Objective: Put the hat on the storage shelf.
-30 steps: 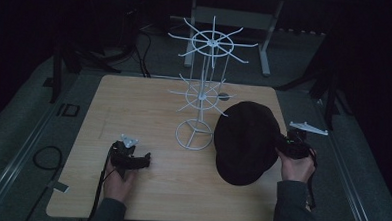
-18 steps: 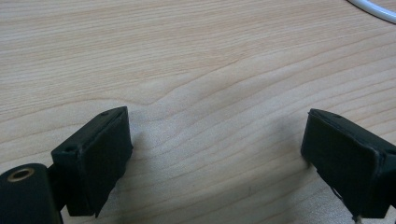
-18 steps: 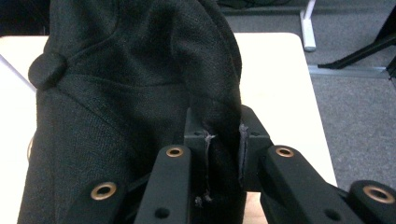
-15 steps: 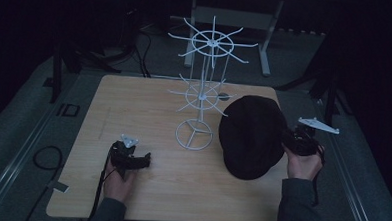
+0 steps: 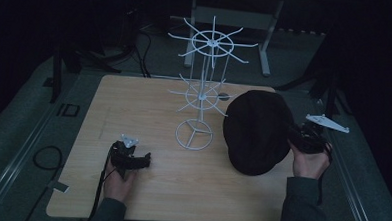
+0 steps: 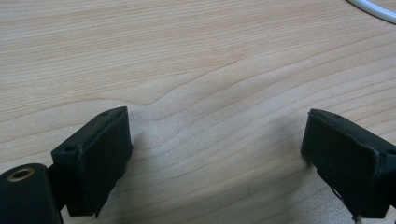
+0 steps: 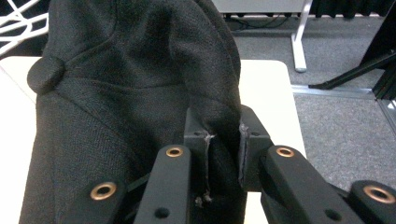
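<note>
The left gripper (image 5: 140, 161) rests on the table (image 5: 134, 108) near its front-left corner, under the person's left hand (image 5: 118, 182). In the left gripper view its jaws stand wide apart over bare wood with nothing between them; their lower ends are cut off by the frame, and a bit of the white rack (image 6: 373, 8) crosses the top right corner. In the high view this gripper is a small dark lump – the gap cannot be judged there.

The rack (image 5: 202, 98) stands mid-table, two tiers of wire spokes on a ring base.

Right of it is the black cap (image 5: 257, 130), over the table's right edge. Its long axis runs from far to near in the high view; the dim light there swallows its seams. The right gripper view shows more – woven cloth, the top button (image 7: 45, 74), and the right gripper (image 7: 223, 140) with jaws nearly closed, pinching a fold of the cap's edge. In the high view the right hand (image 5: 309, 163) hides most of that gripper (image 5: 294, 137).
</note>
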Action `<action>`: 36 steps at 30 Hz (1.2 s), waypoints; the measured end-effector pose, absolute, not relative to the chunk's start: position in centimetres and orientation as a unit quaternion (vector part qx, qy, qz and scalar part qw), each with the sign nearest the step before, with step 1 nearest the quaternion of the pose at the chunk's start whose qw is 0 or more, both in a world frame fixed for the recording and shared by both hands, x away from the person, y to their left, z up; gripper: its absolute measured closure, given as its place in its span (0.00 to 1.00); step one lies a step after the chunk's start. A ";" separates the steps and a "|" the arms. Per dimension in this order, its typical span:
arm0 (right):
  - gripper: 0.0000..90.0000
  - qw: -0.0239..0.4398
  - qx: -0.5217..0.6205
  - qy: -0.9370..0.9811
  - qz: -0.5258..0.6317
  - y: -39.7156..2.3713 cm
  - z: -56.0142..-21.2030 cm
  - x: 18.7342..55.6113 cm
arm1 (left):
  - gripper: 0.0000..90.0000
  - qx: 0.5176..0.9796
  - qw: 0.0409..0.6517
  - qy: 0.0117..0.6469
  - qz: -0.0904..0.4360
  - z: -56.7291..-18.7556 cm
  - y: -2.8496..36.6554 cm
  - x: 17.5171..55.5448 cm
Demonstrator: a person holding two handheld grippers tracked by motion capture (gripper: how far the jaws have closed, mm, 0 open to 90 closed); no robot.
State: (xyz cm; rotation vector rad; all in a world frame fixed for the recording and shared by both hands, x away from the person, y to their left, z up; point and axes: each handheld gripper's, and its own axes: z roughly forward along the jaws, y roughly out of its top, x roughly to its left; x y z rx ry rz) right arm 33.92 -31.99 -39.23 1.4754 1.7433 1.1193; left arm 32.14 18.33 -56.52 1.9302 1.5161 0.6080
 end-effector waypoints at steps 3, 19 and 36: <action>0.86 0.300 0.551 0.654 0.423 -32.1 -38.9 33.8 | 0.10 0.728 0.302 0.572 0.229 -56.5 18.3 32.1; 0.86 0.320 0.539 0.649 0.431 -32.4 -37.4 33.0 | 0.10 0.727 0.302 0.572 0.229 -56.5 18.3 32.1; 0.86 0.339 0.519 0.644 0.447 -32.6 -35.0 31.7 | 0.10 0.727 0.302 0.571 0.231 -56.5 18.3 32.2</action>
